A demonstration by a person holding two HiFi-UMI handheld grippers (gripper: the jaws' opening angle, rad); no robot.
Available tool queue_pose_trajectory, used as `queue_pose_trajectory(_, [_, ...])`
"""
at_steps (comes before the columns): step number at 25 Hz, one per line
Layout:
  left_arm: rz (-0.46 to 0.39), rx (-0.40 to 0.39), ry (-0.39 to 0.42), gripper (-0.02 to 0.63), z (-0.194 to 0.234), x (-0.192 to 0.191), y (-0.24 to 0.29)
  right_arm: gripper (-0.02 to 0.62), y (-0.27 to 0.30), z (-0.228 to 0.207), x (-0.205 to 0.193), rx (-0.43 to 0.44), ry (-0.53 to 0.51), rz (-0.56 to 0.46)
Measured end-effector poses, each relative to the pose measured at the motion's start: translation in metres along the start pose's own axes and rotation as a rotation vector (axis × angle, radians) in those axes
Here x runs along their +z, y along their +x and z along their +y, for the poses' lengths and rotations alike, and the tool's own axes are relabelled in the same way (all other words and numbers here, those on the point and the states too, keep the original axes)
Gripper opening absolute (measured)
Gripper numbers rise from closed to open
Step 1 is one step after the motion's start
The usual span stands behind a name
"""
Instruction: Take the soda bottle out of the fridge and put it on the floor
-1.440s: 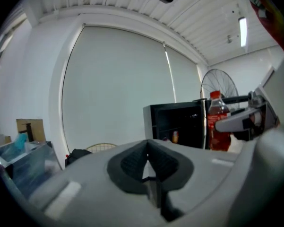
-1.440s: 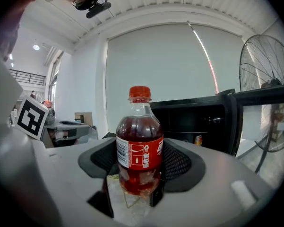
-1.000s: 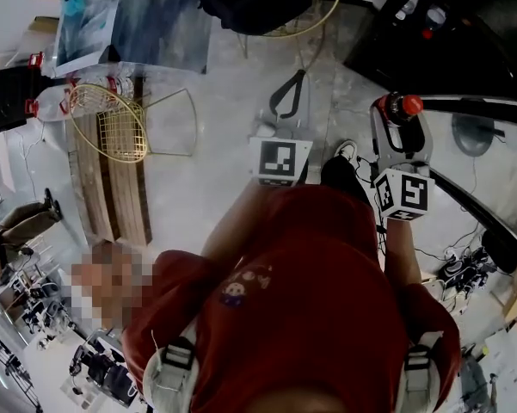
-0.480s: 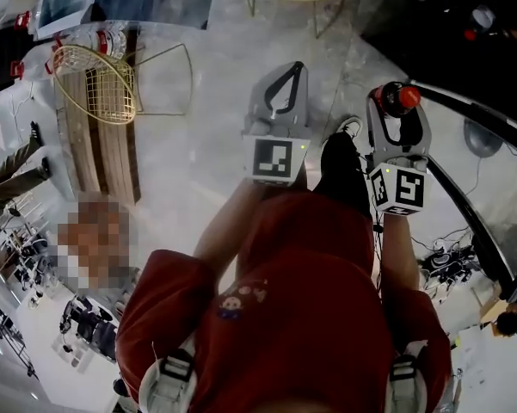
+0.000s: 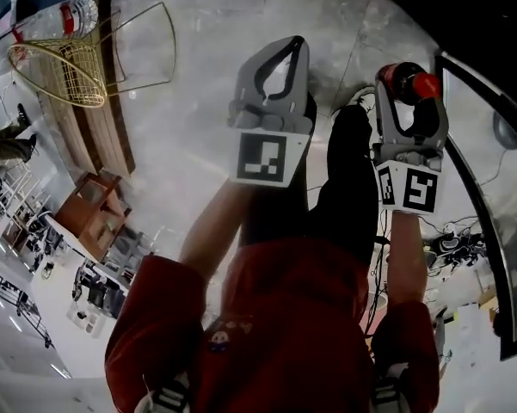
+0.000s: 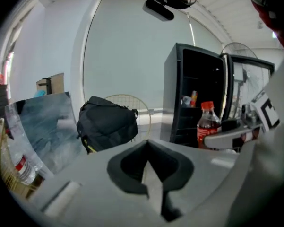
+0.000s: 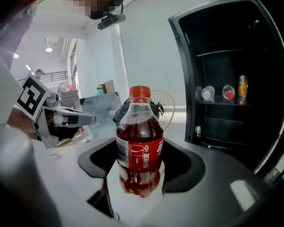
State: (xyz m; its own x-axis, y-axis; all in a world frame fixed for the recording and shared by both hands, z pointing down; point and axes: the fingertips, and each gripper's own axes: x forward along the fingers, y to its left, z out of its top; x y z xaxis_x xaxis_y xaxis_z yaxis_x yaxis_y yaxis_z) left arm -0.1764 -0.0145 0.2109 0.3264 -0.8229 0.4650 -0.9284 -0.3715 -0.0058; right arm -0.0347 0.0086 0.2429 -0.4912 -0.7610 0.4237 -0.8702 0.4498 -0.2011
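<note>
Right gripper point(image 5: 406, 93): is clamping its jaws on the bottle point(image 7: 139, 145), one jaw on each side of the lower body.
Bottle: is standing upright in that grip, red cap on top, dark red drink inside, red label facing the right gripper view; it is outside the fridge point(image 7: 227, 79) and over the floor point(image 5: 189, 101). Whether its base is touching the floor I cannot tell.
Left gripper point(image 5: 288, 54): is keeping its jaws together, tips meeting, nothing between them; it is hanging beside the right gripper, apart from the bottle.
Fridge: is standing black and open to the right of the bottle in the right gripper view, with a can point(image 7: 242, 90) and two small round items on a shelf.
Person: is wearing a red shirt point(image 5: 301, 334) and reaching both arms down, with a dark trouser leg point(image 5: 344, 188) showing between the grippers.
Floor: is showing pale grey and glossy under both grippers.
Bag point(image 6: 108, 124): is sitting black on the floor, well off from the fridge, in front of a gold wire hoop.
Wire chair point(image 5: 60, 67): is standing far to the left in the head view.
</note>
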Motion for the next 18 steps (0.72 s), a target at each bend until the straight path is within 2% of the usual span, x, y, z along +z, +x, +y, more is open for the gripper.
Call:
queue_pose_trajectory(8, [0.059,-0.025,-0.039,0.0,0.022,-0.122,0.06,0.296,0.073,-0.011,-0.116,-0.02,-0.007,0.039])
queue_pose_trajectory(15, [0.107,-0.08,-0.061,0.0,0.001,-0.223,0.112,0.296,0.11,-0.034,-0.215,-0.018,-0.011,0.096])
queue_pose_trajectory(18, [0.111,-0.093,-0.039,0.0,-0.001,-0.273,0.136,0.296,0.128,-0.045,-0.266,-0.023,-0.02,0.115])
